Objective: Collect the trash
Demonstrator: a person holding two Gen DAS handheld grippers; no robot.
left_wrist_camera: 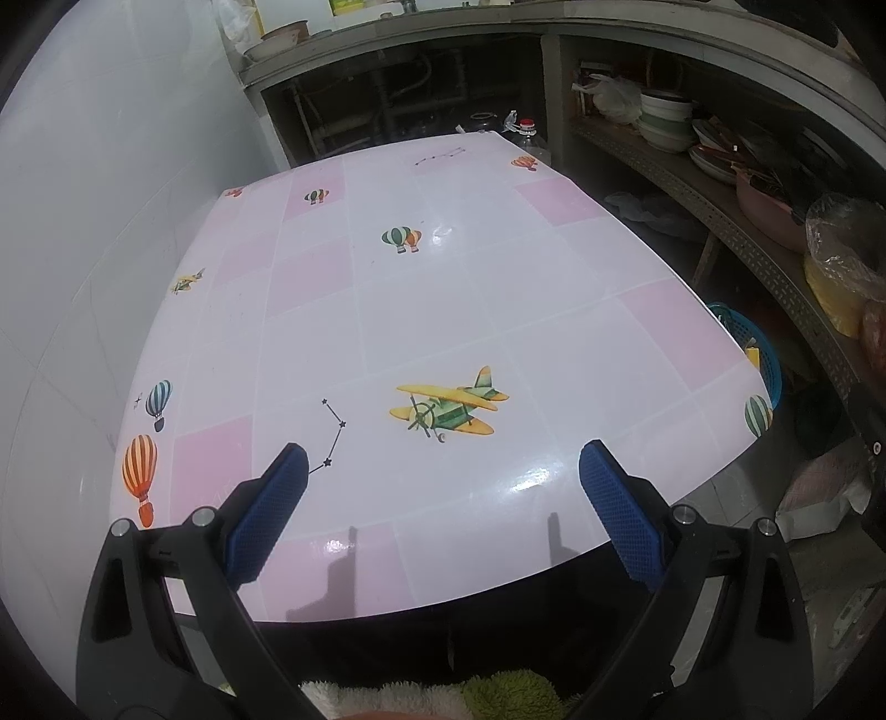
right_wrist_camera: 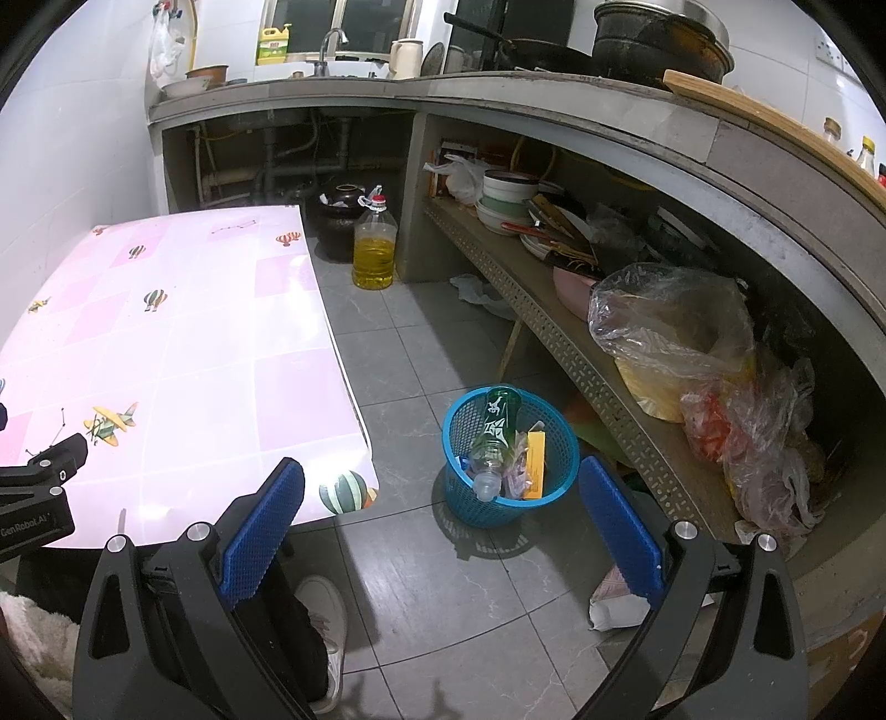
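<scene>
My view: table (left_wrist_camera: 443, 310) top glossy, smooth, printed film look, glare patches near front edge. My left gripper (left_wrist_camera: 443, 498) pads blue, rough waffle texture; arms matt black plastic, shiny metal pins. Right gripper (right_wrist_camera: 443, 520) same finish. Basket (right_wrist_camera: 470, 498) blue plastic mesh. Bottle (right_wrist_camera: 495, 437) inside clear glossy plastic. Floor (right_wrist_camera: 421, 581) grey tile, matt, faint marbling. Shelf (right_wrist_camera: 581, 365) edge perforated metal. Bags (right_wrist_camera: 675, 327) thin crinkled clear plastic. Oil jug (right_wrist_camera: 375, 243) clear plastic.

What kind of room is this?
Most likely a home kitchen. There is a sink tap on the counter, stacked bowls on the shelf under it, and a big bottle of cooking oil on the tiled floor.
</scene>
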